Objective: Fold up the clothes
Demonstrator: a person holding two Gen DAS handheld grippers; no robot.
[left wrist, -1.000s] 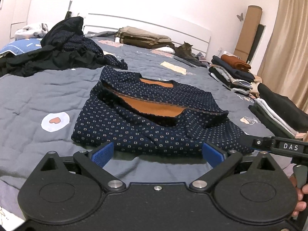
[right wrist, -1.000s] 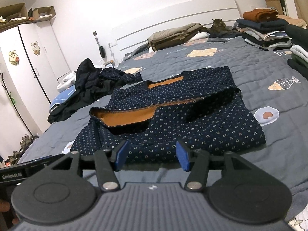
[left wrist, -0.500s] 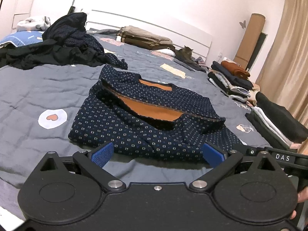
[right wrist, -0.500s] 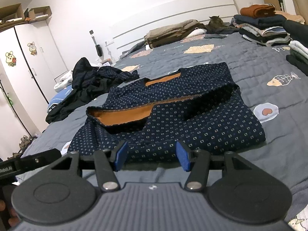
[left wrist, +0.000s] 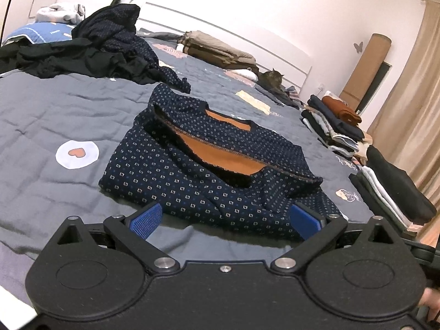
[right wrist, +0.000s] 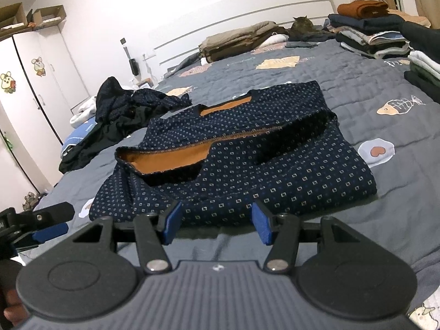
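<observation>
A navy patterned top (left wrist: 192, 176) with an orange lining lies partly folded in the middle of the bed (left wrist: 55, 115), on a grey quilt printed with hearts and fish. Its near hem runs just beyond both tools, and its upper layer is turned back so a strip of the orange inside shows across the middle.

The left hand-held gripper (left wrist: 224, 220) hovers low at the near edge of the top with its blue pads (left wrist: 145, 220) spread wide, one near each end of the hem, and nothing between them but quilt. The right hand-held gripper (right wrist: 216, 225) sits beside it, also at the near hem, its jaws about half apart and gripping nothing; the cloth lies just past the pad tips, and I cannot tell whether they touch it. In the right wrist view the left tool shows at the far left edge, with part of the person's hand (right wrist: 12, 299) below it.

On the far left of the bed is a heap of dark unfolded clothes (left wrist: 90, 52). Along the right side stand stacks of folded clothes (left wrist: 335, 121), one topped by a rust-brown piece. Near the white headboard (right wrist: 247, 19) lies a pile of folded beige bedding (right wrist: 242, 42), and a cat (right wrist: 302, 26) rests beside it. A white wardrobe (right wrist: 35, 82) with animal stickers stands at the left in the right wrist view.
</observation>
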